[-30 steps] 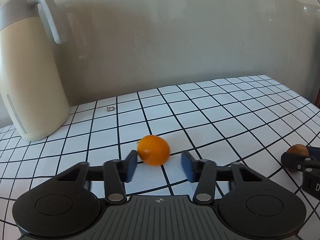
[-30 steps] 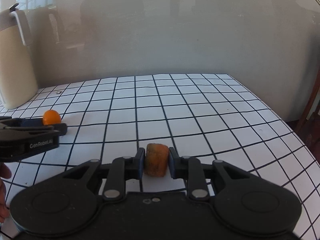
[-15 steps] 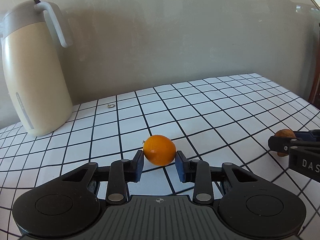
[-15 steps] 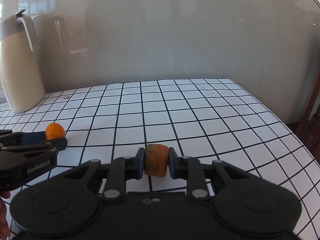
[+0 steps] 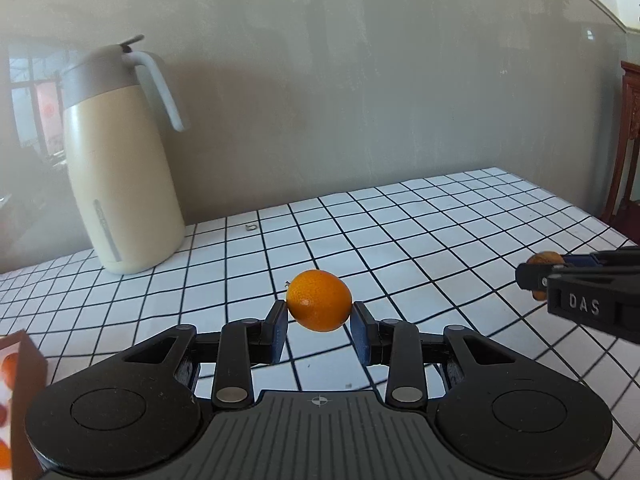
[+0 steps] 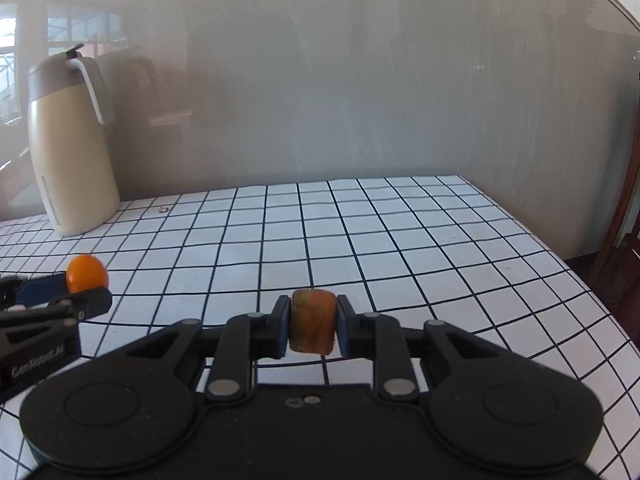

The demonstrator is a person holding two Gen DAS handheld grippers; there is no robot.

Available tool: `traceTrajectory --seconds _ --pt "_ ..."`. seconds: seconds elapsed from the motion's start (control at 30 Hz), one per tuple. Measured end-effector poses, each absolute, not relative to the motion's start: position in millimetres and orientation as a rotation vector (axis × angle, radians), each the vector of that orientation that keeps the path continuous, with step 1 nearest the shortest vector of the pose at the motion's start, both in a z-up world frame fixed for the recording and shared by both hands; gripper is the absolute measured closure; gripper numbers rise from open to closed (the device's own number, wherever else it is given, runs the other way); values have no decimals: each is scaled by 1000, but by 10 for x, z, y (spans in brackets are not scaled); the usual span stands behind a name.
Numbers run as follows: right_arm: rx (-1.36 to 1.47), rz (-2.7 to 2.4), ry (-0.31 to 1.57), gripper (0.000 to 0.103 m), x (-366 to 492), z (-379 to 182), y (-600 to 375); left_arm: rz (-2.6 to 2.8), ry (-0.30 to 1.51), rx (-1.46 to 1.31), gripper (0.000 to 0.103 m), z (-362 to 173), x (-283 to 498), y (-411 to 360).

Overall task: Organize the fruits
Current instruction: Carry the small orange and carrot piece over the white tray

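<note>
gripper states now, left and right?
Left gripper: closed on the orange fruit, lifted off the table.
Right gripper: closed on the brownish-orange fruit.

There were two fruits [image 5: 319, 300] [image 6: 313, 326], two grippers [image 5: 319, 326] [image 6: 313, 326], and one jug [image 5: 120, 168] behind them.

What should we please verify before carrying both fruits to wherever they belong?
1. Left gripper shut on the orange: ok, both jaws touch it.
2. Right gripper shut on the brown fruit: ok, squeezed between its jaws.
3. Both fruits off the table: ok for the orange; cannot tell for the brown fruit.
4. Grippers apart from each other: ok.
5. Jug out of the way: ok, far left by the wall.
6. Destination: cannot tell; only a box corner shows.
</note>
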State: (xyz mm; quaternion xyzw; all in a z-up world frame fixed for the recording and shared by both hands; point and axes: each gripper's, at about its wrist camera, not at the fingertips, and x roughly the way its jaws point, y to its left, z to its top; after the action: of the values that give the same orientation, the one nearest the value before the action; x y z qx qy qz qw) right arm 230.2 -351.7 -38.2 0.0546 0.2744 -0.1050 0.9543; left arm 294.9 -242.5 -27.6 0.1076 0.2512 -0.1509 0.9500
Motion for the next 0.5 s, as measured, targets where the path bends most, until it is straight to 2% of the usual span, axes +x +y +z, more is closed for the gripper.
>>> traceTrajectory --seconds 0.5 --pt "94 -131 508 89 2090 -216 -3070 -245 472 205 69 -98 2417 -1776"
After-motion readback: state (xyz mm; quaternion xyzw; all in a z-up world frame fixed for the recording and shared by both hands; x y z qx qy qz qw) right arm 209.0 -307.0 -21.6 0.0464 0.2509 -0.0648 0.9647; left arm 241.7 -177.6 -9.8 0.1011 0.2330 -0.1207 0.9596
